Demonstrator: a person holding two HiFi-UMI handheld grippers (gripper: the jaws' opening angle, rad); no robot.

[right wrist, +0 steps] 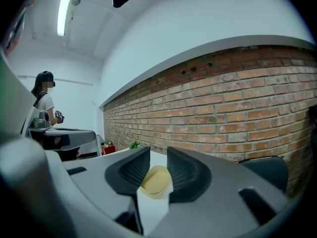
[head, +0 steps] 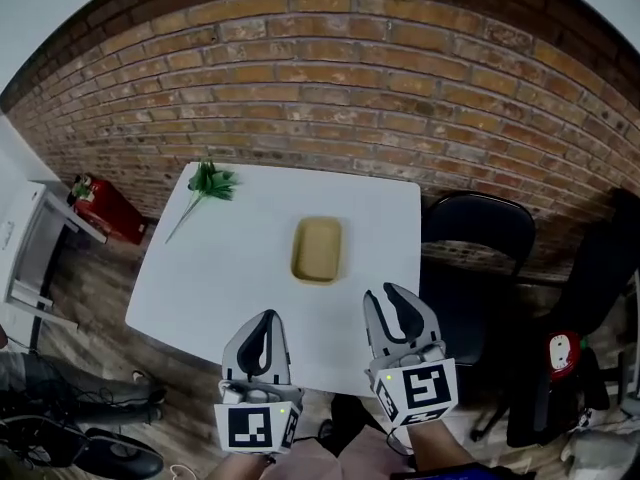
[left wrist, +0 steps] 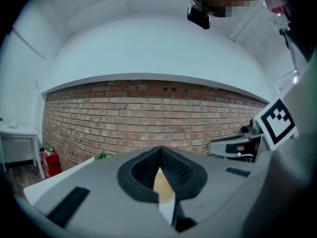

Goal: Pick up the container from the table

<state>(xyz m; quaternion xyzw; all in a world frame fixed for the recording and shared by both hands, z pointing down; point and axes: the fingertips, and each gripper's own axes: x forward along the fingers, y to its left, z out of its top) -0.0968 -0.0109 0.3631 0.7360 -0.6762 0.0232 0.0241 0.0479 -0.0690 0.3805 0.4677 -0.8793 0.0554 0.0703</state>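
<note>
We see the container [head: 318,250] lying on the table [head: 215,268] | left gripper [head: 267,318] closed, empty | right gripper [head: 389,293] jaws apart, empty

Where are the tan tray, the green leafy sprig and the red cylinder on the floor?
Tan shallow rectangular container [head: 317,250], head view, its bare inner floor.
Green leafy sprig [head: 212,182], head view, its leaf cluster.
Red fire extinguisher [head: 108,209], head view, its body.

Lab room: brick wall [head: 330,78], white table [head: 220,278]
</note>
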